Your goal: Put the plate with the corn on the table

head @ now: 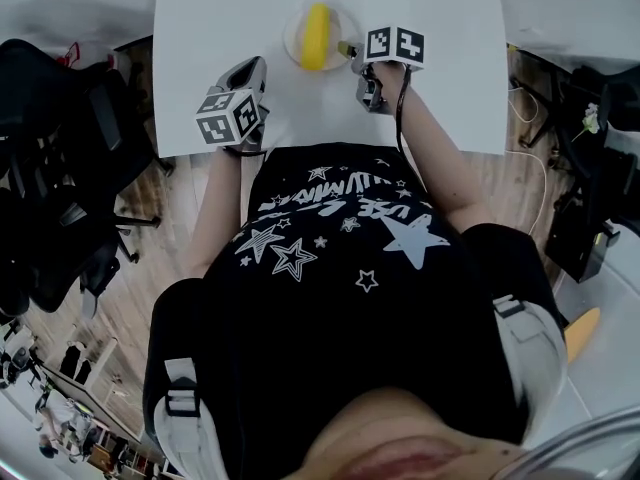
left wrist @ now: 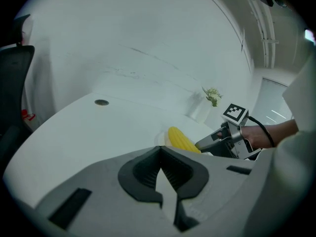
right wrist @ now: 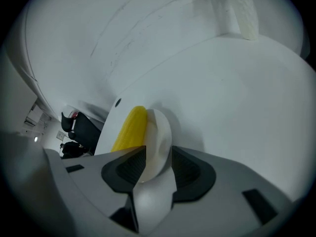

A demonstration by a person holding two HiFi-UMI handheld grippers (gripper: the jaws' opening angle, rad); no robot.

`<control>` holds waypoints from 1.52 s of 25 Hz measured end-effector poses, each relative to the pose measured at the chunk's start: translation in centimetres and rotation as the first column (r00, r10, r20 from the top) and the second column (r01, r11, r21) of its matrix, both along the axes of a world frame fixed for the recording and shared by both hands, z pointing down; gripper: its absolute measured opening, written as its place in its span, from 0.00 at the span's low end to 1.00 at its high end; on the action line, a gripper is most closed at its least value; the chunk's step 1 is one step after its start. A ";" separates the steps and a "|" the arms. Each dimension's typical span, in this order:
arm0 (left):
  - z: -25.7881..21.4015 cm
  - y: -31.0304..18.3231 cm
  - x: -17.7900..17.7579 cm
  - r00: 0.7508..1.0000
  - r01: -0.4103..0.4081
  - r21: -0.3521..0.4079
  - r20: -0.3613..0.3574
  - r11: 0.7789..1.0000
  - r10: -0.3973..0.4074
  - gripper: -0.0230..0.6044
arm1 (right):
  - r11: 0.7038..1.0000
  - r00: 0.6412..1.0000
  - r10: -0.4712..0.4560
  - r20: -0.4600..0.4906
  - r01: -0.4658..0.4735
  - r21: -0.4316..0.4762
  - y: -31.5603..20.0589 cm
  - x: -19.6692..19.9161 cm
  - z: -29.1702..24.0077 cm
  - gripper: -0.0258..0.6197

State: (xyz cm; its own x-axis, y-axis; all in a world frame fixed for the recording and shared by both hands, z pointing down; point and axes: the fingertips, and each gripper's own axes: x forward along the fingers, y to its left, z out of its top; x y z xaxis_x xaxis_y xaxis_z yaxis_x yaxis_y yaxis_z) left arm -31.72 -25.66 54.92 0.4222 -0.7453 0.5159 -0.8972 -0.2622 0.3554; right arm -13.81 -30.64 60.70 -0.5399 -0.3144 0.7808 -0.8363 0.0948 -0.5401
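The head view hides the jaws of my right gripper at the plate. Its own view shows them wide apart, the rim loose between. The plate, with the corn on it, sits on the surface. My left gripper is closed and empty.

Left tool, seemingly closed, faces corn beside right tool.

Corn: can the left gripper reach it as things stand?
Probably yes. Only bare table lies between the left gripper and the corn on its plate; the right gripper sits at the plate's other side, open round the rim.
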 end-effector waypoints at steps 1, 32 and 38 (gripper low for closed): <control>-0.2 0.1 0.0 1.000 0.007 0.003 0.001 1.000 -0.007 0.05 | 1.000 1.000 -0.003 -0.009 0.003 0.005 0.0 0.2 0.0 0.29; -4.8 13.1 15.4 0.935 0.350 0.063 0.046 0.935 -0.353 0.05 | 0.928 0.922 -0.367 0.125 0.355 0.110 7.2 12.7 -5.8 0.11; -4.8 16.7 19.8 0.913 0.403 0.063 0.045 0.913 -0.406 0.05 | 0.896 0.890 -0.439 0.123 0.424 0.131 9.7 15.7 -6.6 0.09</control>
State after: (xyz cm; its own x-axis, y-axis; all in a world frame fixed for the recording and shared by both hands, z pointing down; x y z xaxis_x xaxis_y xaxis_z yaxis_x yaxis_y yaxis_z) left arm -11.97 -9.00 50.15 0.0508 -0.8722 0.4865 -0.9484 0.1106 0.2973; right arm 1.91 -20.96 54.15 -0.7447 -0.0952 0.6606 -0.6135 0.4872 -0.6215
